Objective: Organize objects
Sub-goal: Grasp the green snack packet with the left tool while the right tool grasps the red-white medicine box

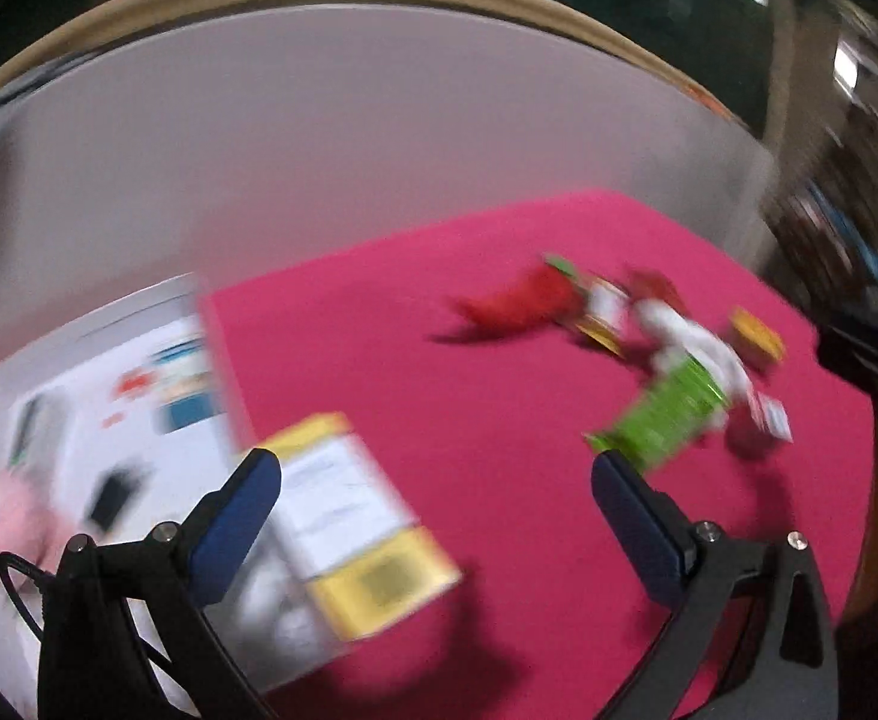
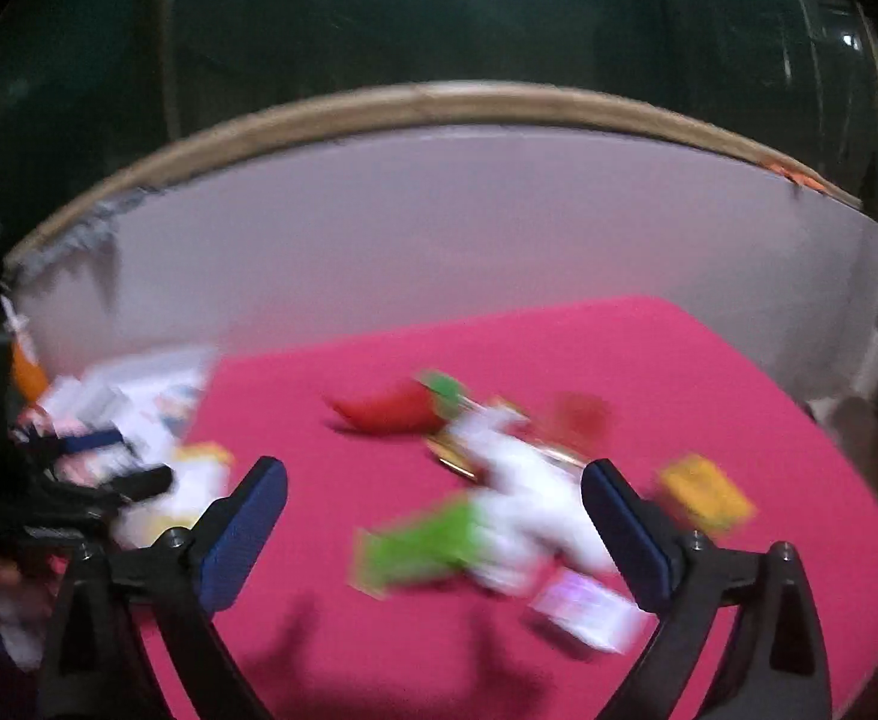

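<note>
Both frames motion-blurred. Left claw (image 1: 436, 483) spread wide, empty, over magenta mat (image 1: 439, 360); yellow-and-white box (image 1: 361, 525) at mat's left edge. Right claw (image 2: 433, 495) spread wide, empty, above green packet (image 2: 421, 546) mid-mat; red chili toy (image 2: 388, 411) behind it.

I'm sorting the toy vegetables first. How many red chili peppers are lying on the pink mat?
1. The red chili pepper lies toward the far side of the pink mat, just left of the blurred pile of packets. Blur could hide another within that pile.
</note>
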`<move>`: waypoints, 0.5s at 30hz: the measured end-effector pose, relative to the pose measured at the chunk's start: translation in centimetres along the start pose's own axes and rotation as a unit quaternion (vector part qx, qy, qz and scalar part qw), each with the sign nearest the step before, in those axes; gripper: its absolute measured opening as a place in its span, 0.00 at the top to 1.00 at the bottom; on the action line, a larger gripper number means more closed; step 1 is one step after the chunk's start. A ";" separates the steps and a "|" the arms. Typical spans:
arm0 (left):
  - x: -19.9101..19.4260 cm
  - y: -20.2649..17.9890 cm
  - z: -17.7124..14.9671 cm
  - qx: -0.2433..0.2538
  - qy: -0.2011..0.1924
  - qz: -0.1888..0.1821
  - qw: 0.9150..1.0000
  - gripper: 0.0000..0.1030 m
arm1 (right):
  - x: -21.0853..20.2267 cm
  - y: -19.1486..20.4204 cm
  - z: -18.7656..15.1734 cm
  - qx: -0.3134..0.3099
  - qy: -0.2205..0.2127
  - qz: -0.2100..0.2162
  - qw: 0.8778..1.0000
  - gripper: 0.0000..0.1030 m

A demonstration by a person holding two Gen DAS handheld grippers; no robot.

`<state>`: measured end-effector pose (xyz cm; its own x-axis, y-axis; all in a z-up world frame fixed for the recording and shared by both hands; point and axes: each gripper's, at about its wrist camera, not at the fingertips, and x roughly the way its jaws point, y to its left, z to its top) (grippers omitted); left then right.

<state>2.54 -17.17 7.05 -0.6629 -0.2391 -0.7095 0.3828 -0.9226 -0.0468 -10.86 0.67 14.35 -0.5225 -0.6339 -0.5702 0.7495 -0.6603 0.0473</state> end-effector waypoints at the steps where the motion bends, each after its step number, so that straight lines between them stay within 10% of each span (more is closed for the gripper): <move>1: 0.9 -1.7 0.0 0.023 0.008 -0.012 1.000 0.00 | 0.2 -1.7 -0.7 0.001 0.013 -0.011 1.000 0.02; 15: 9.8 -11.3 0.9 0.142 0.072 -0.082 0.984 0.00 | 7.8 -7.1 -6.0 -0.061 0.133 0.042 0.988 0.03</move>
<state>-8.86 -9.40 1.22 -0.5955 -0.0526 -0.8016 0.0685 -0.9975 0.0145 -17.85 2.78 4.67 -0.3432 -0.5456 -0.7646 0.8376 -0.5461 0.0137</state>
